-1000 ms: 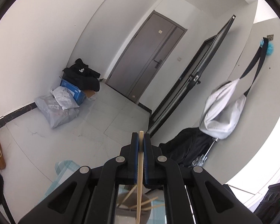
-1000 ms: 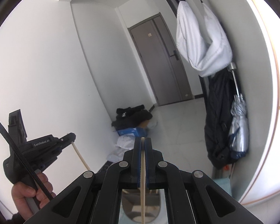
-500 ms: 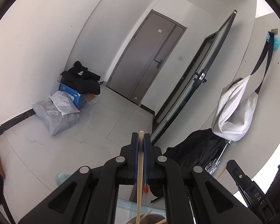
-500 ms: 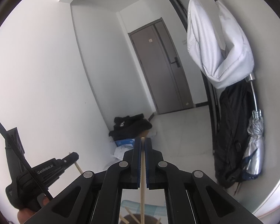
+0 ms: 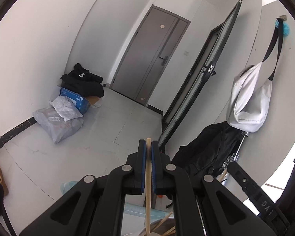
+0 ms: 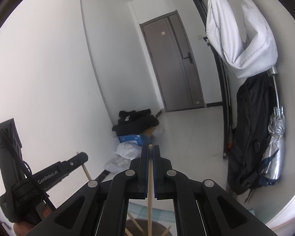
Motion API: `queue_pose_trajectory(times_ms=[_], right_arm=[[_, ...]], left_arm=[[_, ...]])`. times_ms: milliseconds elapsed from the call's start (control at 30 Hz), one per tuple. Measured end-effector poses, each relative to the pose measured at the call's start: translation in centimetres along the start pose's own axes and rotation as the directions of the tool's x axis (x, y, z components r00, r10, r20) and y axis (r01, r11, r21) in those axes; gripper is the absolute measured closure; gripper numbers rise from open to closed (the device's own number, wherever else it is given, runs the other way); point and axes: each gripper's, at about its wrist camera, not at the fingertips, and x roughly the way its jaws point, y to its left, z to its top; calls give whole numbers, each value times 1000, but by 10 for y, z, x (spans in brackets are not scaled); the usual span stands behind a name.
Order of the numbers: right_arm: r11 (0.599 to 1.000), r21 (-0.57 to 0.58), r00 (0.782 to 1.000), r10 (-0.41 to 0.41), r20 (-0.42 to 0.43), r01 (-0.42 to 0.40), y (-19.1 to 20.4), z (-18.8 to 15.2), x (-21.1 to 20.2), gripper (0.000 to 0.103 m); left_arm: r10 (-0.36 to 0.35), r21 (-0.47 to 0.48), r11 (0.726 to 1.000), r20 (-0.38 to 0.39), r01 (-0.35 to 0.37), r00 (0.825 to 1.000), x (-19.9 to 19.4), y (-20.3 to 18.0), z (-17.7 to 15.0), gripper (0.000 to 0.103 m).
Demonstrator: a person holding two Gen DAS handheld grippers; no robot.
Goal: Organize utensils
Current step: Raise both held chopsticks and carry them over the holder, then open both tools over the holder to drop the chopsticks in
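In the left wrist view my left gripper (image 5: 148, 144) is shut on an upright wooden chopstick (image 5: 148, 177). Its lower end reaches down into a round container (image 5: 157, 224) that holds several more chopsticks (image 5: 164, 223). My right gripper (image 6: 150, 147) is likewise shut on a single chopstick (image 6: 150, 177) standing over the same dark container (image 6: 161, 226). Each gripper shows in the other's view: the left gripper (image 6: 76, 158) at the lower left with its chopstick (image 6: 87, 172), the right one's black body (image 5: 245, 182) at the lower right.
A teal checked cloth (image 5: 135, 210) lies under the container. Beyond are a grey door (image 5: 153, 59), a leaning glass door (image 5: 202, 82), parcels and a blue box (image 5: 72, 98) on the floor, a hanging white bag (image 6: 240, 29), a black jacket (image 6: 249, 127) and a folded umbrella (image 6: 275, 147).
Both grippers have sunk a little and drifted sideways, each still shut on its chopstick. The right gripper has come into the left wrist view at the lower right.
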Motion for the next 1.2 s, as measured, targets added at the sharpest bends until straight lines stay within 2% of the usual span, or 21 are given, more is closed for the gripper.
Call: queue_pose_trajectory(times_ms=[433, 667, 867, 1067, 1167, 1200], right_arm=[[999, -35, 998, 23, -66, -26, 0, -25, 4, 100], [999, -41, 994, 25, -104, -29, 0, -39, 1, 100], [998, -38, 988, 41, -147, -47, -2, -48, 1, 100], [997, -20, 978, 75, -197, -81, 0, -55, 0, 100], [996, -14, 973, 87, -213, -92, 1, -57, -1, 97], [996, -13, 972, 88, -216, -93, 1, -57, -2, 97]], left_arm=[[-7, 71, 997, -15, 8, 1000, -7, -9, -13, 101], [-25, 121, 992, -58, 32, 998, -13, -16, -27, 101], [-57, 127, 989, -129, 74, 990, -13, -17, -34, 101], [-88, 135, 984, -215, 119, 973, -16, -20, -39, 101], [-81, 143, 982, -255, 121, 964, -16, -22, -41, 98], [-71, 140, 984, -270, 112, 960, -17, -23, -41, 92]])
